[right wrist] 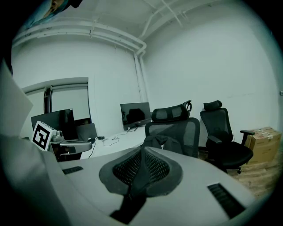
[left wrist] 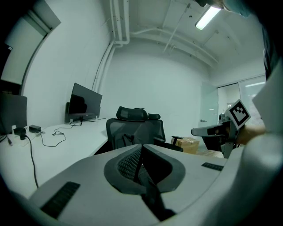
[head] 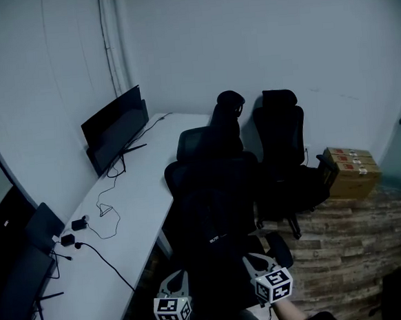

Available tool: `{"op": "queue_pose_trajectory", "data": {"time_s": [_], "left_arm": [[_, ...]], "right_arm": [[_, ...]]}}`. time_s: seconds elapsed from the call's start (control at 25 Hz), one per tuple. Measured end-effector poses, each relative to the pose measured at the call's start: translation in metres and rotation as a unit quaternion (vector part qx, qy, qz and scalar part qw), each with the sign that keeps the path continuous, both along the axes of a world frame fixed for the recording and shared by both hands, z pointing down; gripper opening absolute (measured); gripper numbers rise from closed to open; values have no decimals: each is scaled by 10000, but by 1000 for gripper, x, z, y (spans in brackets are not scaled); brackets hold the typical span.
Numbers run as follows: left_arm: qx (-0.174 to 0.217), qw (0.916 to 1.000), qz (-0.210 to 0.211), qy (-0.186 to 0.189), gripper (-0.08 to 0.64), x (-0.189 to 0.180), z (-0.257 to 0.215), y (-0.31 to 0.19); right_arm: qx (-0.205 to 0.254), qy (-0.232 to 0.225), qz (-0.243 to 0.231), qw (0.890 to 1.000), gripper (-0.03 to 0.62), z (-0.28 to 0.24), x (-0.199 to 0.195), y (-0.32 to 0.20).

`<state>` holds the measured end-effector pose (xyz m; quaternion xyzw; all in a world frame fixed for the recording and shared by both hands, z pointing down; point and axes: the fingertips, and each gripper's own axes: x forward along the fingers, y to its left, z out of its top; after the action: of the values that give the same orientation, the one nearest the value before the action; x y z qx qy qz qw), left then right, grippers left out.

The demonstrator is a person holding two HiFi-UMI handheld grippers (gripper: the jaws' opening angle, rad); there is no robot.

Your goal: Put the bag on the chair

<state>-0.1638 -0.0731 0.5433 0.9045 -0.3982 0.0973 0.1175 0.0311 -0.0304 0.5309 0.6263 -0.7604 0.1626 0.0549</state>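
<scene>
The black bag (head: 218, 248) is a dark mass low in the head view, in front of the nearest black office chair (head: 208, 165); whether it rests on the seat cannot be told. My left gripper (head: 174, 281) is at its left side and my right gripper (head: 256, 263) at its right. In the left gripper view the left gripper (left wrist: 140, 161) is shut on a black bag strap (left wrist: 152, 194). The right gripper (right wrist: 142, 165) is likewise shut on a dark strap (right wrist: 131, 192). The chair's mesh back (right wrist: 174, 132) stands just ahead, with the bag's top (right wrist: 160, 141) against it.
A long white desk (head: 132, 209) runs along the left wall with monitors (head: 115, 131), cables and adapters (head: 78, 227). Another monitor (head: 16, 274) is at the lower left. A second black chair (head: 282, 142) and a cardboard box (head: 350, 172) stand at the right on wood-pattern flooring (head: 344, 234).
</scene>
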Motion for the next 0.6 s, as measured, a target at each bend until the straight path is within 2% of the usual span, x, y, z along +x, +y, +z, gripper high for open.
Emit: {"op": "queue_pose_trajectory", "data": {"time_s": [0.6], "left_arm": [[35,10000,-13,23,20,-7,-6,42]], "right_arm": [[-42,-77,-61,9999,51,1,-10,37]]}}
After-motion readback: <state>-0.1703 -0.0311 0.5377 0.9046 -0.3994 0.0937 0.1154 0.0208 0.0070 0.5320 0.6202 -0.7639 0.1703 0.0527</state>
